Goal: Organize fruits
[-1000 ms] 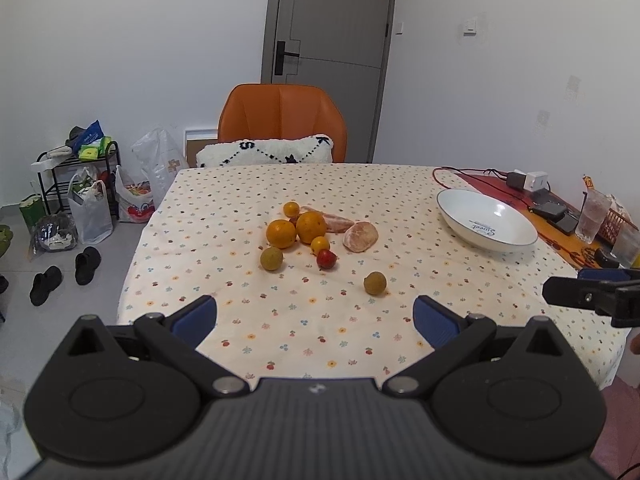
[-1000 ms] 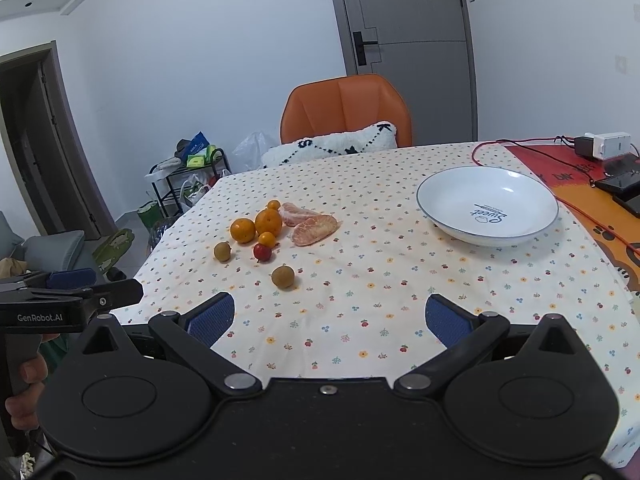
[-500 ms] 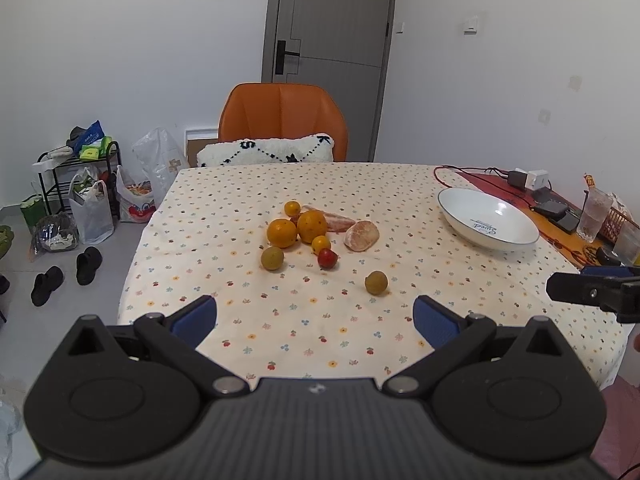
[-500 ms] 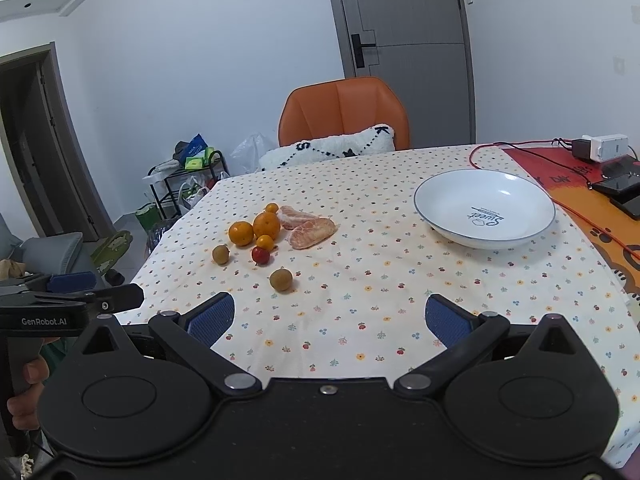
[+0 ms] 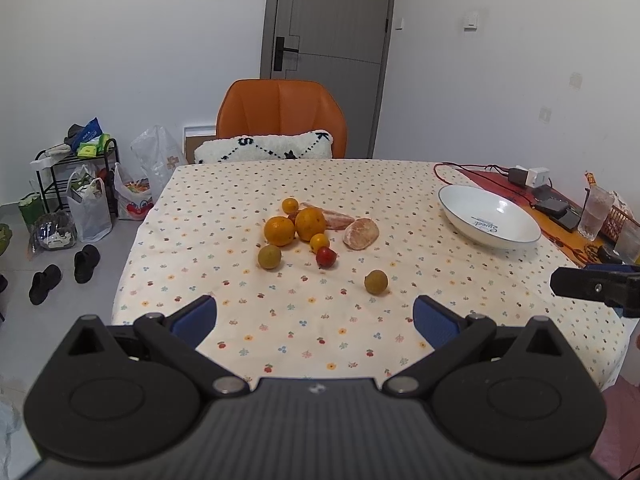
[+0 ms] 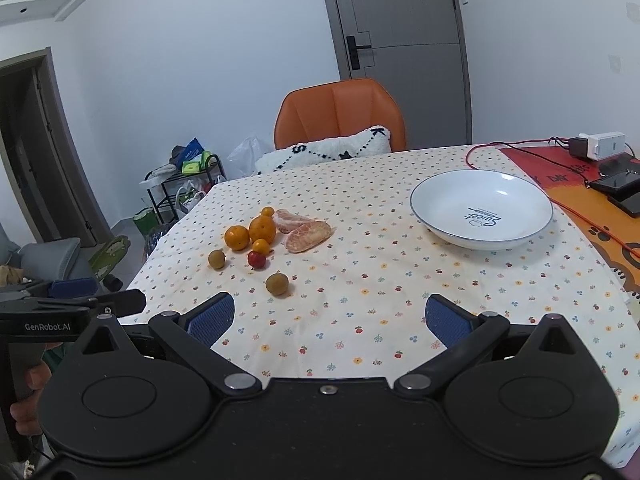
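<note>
Both claws gape; pomelo segment [image 6: 309, 236] lies crosswise.

We see even, soft indoor light from overhead in both views, with only faint shadows under the fruit [image 5: 310, 232] ahead of the tongs. A mild sheen sits inside the white bowl [image 6: 482, 208]. Focus is sharp at the centre; the fisheye bends walls and door, and the corners go dark.
</note>
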`<state>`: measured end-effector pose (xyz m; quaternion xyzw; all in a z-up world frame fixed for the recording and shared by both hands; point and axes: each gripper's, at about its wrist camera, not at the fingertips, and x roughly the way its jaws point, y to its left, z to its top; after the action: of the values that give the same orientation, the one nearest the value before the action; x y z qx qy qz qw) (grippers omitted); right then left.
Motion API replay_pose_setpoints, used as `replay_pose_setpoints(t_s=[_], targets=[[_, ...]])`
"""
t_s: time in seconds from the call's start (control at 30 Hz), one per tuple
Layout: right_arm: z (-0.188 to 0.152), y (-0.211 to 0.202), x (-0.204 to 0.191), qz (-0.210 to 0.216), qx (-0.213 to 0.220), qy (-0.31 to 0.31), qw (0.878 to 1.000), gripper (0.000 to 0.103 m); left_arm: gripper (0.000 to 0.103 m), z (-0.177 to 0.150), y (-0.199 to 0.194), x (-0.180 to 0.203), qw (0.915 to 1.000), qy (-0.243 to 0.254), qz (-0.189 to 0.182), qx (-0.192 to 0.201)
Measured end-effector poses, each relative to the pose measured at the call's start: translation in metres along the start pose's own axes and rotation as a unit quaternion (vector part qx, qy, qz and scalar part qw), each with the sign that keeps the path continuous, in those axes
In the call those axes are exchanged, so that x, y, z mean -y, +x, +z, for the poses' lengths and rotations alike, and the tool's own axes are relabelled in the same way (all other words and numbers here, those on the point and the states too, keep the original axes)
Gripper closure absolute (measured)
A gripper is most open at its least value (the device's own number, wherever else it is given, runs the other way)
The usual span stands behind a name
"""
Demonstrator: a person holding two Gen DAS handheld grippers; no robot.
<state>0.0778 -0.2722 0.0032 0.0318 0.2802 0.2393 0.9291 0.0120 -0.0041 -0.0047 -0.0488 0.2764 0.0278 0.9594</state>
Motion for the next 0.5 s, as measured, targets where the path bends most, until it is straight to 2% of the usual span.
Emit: replay_pose_setpoints(t_s=[0.2, 0.5], targets=[[0.001, 0.005, 0.002, -0.006, -0.008, 0.008, 1.0, 0.0, 0.0, 0.002, 0.005, 0.001, 0.9999, -0.003, -0.013, 0.003], [0.002, 0.019, 0.0, 0.003, 0.008, -0.004, 1.0, 0.0, 0.0, 0.008, 0.017, 0.005, 0.9994, -0.001, -0.031, 0.016]])
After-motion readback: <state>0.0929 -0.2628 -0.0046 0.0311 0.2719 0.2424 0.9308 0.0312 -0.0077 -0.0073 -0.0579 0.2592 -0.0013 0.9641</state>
